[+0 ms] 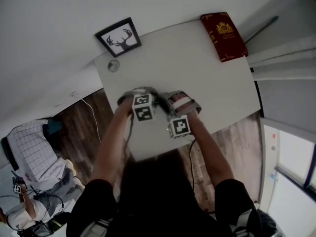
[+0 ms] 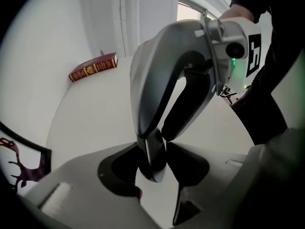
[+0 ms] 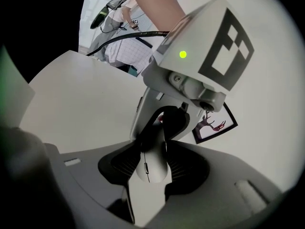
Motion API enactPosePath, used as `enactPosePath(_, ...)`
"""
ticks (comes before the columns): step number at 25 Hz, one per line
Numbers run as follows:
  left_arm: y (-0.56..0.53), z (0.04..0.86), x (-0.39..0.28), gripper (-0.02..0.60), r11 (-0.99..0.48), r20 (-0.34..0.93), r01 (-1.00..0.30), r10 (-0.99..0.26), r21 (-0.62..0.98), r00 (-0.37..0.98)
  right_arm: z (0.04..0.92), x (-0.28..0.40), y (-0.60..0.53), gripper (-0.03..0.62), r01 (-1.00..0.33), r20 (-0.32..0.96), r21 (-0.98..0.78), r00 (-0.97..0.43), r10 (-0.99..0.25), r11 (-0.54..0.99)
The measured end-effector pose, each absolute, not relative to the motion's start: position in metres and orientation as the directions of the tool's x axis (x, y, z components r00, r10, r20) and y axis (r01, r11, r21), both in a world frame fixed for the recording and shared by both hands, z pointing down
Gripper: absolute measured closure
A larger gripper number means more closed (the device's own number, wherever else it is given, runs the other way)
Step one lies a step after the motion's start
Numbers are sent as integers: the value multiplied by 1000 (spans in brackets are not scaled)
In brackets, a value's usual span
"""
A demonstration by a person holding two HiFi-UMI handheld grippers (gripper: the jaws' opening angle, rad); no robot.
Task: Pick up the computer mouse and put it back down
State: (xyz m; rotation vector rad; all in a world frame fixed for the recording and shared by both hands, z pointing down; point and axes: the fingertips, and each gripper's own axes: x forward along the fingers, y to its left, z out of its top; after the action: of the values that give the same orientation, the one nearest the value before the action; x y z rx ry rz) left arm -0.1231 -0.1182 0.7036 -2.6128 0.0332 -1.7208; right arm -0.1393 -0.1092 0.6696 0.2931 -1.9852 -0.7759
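A pale grey computer mouse (image 3: 151,162) with a scroll wheel sits between the black pads of my right gripper (image 3: 151,173), which is shut on its near end. My left gripper (image 2: 153,170) comes in from the opposite side and its pads press on the mouse's (image 2: 152,157) other end, seen edge-on. In the right gripper view the left gripper's fingers (image 3: 142,112) close over the far end. In the head view both marker cubes (image 1: 143,107) meet over the white table (image 1: 212,83) and hide the mouse. Whether the mouse rests on the table I cannot tell.
A red book (image 1: 223,36) lies at the table's far right corner. A framed deer picture (image 1: 118,37) lies at the far left corner, with a small round object (image 1: 114,65) beside it. The table's near edge is just below the grippers. A person sits at lower left (image 1: 29,181).
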Motion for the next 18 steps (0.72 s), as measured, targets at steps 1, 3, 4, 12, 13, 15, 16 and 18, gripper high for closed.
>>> enactPosePath(1,-118,704,-124,412,-1000,918,-13,-28,-25,396,669,-139,-109,409,109,696,630,-519,-497,769)
enactPosePath(3,-118,703,-124,423,-999,917,-18,-33,-28,398,670,-137,-107,402,101,694,628,-521,-497,771)
enactPosePath(4,-117,703,-125,426,-999,916,-23,-32,-25,400,669,-136,-106,395,89,690,628,-524,-499,773)
enactPosePath(12,-125,686,-120,440,-986,859,-155,-138,-69,494,623,-120,-123,489,-255,566,575,-562,-603,777)
enactPosePath(13,-125,681,-119,440,-982,848,-176,-151,-70,508,614,-114,-126,500,-316,542,559,-560,-627,766)
enactPosePath(15,-126,672,-117,440,-974,826,-214,-185,-80,532,597,-101,-133,554,-432,491,532,-544,-681,728)
enactPosePath(16,-128,668,-116,440,-968,816,-233,-205,-89,541,589,-93,-137,570,-487,468,514,-531,-707,706)
enactPosePath(18,-131,660,-114,442,-956,795,-270,-249,-112,553,578,-78,-143,579,-586,436,468,-497,-750,661)
